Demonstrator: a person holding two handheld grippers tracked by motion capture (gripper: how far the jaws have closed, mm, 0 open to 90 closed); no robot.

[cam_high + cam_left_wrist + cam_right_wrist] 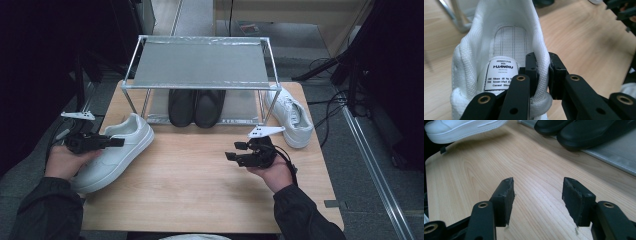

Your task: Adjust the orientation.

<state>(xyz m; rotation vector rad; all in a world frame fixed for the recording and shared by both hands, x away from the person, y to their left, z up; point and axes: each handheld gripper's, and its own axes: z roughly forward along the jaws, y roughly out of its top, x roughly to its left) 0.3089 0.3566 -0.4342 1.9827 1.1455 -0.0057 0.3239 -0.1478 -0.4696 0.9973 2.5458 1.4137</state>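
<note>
1. The left gripper (543, 75) has its jaws clamped on the padded side wall of the white sneaker (506, 45) at the collar, one pad inside the shoe by the printed insole label, the other outside
2. In the high view that sneaker (117, 150) sits at the table's left edge, toe towards the person, heel near the rack, with the left gripper (117, 142) over it
3. The right gripper (537, 200) has its jaws apart with nothing between them, above bare wooden table (474, 182)
4. Beyond it, a pair of black shoes (196, 106) rests on the lower shelf of the metal rack (200, 65)
5. A second white sneaker (290, 116) lies right of the rack
</note>
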